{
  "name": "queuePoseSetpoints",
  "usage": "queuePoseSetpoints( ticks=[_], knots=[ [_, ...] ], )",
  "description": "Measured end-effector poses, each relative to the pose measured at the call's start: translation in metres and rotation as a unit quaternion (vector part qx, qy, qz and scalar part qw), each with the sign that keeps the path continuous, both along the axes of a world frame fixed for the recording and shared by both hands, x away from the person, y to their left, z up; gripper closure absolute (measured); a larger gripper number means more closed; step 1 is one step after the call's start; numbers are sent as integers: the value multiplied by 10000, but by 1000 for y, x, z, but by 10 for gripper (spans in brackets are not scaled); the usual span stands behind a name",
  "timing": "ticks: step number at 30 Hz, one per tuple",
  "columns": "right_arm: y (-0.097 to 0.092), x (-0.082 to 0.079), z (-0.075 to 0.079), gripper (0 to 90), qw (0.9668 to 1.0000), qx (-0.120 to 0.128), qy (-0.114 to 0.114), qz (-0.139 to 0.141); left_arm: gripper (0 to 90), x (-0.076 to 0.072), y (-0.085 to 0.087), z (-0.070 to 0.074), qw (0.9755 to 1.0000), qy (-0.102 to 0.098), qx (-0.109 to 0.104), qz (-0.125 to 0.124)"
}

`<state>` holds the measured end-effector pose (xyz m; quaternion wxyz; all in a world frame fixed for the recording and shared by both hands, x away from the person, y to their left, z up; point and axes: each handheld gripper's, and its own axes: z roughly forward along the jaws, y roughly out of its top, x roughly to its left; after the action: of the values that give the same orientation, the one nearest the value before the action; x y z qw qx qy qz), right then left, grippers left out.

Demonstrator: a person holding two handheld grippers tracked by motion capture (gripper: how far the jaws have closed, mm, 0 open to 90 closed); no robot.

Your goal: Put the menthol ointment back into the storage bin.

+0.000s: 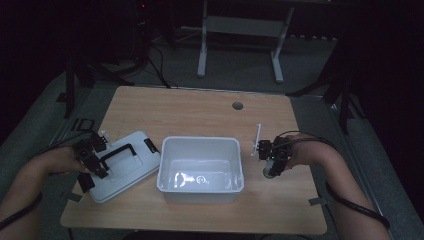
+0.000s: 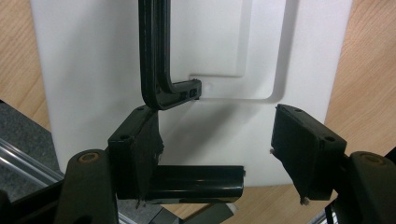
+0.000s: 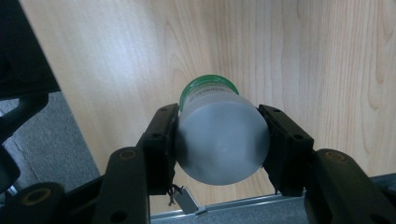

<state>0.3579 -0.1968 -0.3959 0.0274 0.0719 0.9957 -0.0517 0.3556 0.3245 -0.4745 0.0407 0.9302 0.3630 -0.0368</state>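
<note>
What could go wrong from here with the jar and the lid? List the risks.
1. The right gripper clamps the round jar only across its curved sides, above the table; it might slip or twist out.
2. The white bin sits close beside the jar; a low carry could clip its rim.
3. The left gripper stands open over the lid, one pad beside the black handle; closing there may miss the handle or push the lid.

Light wooden table (image 1: 200,107) with a white lid (image 1: 125,167) and an open white bin (image 1: 201,170).
</note>
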Motion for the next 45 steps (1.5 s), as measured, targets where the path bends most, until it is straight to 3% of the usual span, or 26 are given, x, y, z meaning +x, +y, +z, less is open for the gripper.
queuePoseSetpoints(
  ticks=[5, 12, 13, 24, 35, 45],
  knots=[
    [11, -5, 12, 501, 9998, -104, -17, 159, 322, -1, 1, 2, 10000, -29, -3, 12],
    [24, -9, 34, 501, 9996, 21, -106, 246, 322, 0, 3, 2, 10000, -75, 2, 27],
    [30, -11, 42, 501, 9996, 32, -127, 269, 322, 0, 1, 1, 10000, -58, 10, 24],
    [59, -15, 67, 501, 9985, 70, -165, 508, 322, 0, -1, 1, 10000, -59, 55, 16],
    [92, -18, 71, 501, 9963, 204, -209, 811, 322, -1, 5, 1, 10000, -56, 64, 40],
    [116, -21, 55, 501, 9949, 205, -78, 987, 322, -1, 3, -1, 9999, -37, 97, 30]
  ],
)
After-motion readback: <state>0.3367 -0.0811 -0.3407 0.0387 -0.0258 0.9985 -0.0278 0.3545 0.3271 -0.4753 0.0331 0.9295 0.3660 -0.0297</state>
